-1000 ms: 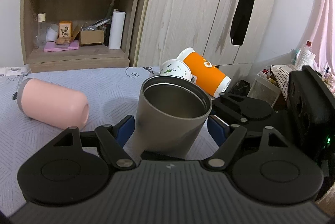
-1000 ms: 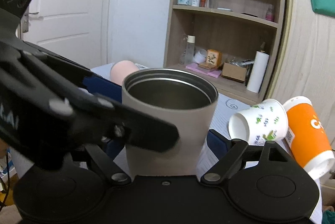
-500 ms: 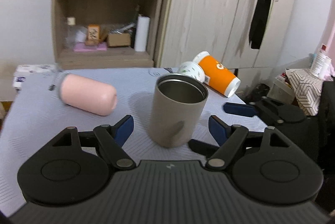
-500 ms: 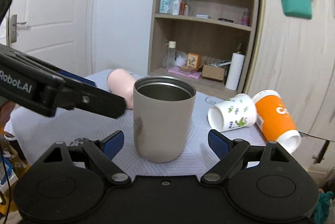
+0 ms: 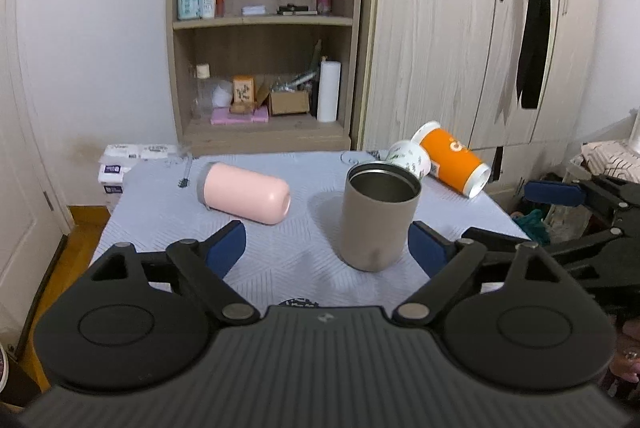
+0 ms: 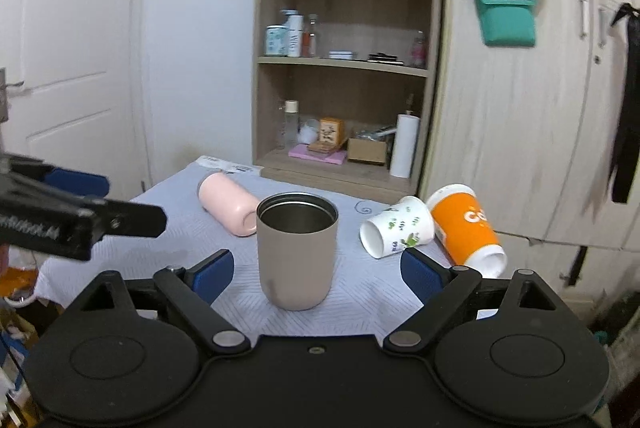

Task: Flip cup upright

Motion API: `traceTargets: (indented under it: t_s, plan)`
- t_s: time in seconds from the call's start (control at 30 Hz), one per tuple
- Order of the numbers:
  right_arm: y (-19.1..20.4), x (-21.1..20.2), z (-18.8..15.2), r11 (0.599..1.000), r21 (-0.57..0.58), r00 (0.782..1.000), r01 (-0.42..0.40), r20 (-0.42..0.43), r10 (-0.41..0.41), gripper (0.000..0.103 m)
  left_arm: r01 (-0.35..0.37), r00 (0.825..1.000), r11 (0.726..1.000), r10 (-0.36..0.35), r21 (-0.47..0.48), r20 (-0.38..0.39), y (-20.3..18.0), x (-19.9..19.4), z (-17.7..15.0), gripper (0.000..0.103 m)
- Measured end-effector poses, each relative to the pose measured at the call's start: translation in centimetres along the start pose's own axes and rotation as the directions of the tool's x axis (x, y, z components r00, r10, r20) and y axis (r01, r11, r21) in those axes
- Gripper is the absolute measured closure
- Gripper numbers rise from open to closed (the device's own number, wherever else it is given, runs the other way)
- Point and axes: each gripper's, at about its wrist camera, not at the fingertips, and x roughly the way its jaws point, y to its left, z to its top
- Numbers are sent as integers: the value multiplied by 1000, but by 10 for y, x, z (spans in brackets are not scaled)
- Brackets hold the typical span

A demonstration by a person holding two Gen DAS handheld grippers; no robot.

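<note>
The taupe tumbler (image 5: 379, 216) stands upright mid-table, mouth up, nothing touching it. Looks rigid, steel-lined, smooth-walled, likely weighty; grip mid-body. Near it, the left gripper (image 5: 326, 248) and right gripper (image 6: 316, 270) both gape wide. Pink cup (image 5: 244, 193) lies left.

Soft, even indoor light fills both views. The taupe tumbler (image 5: 378, 218) casts a faint shadow to its left on the table (image 5: 280, 260). Fisheye distortion bows the door and wardrobe edges. The wardrobe (image 6: 520, 132) in the right wrist view looks smeared.
</note>
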Motion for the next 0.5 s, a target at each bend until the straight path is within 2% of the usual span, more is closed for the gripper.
traceTargets:
  t_s: [0.17, 0.33, 0.5]
  plan:
    - [-1, -13, 7, 999, 28, 1000, 31, 0, -31, 9, -25, 1000, 1000, 25, 9, -4, -6, -15, 2, 8]
    - [2, -21, 13, 997, 41, 997, 71, -10, -70, 0, -90, 995, 996, 89, -8, -43, -5, -15, 7, 0]
    - [2, -24, 16, 988, 84, 991, 128, -47, -124, 0, -152, 985, 988, 151, -2, -89, -3, -12, 8, 0]
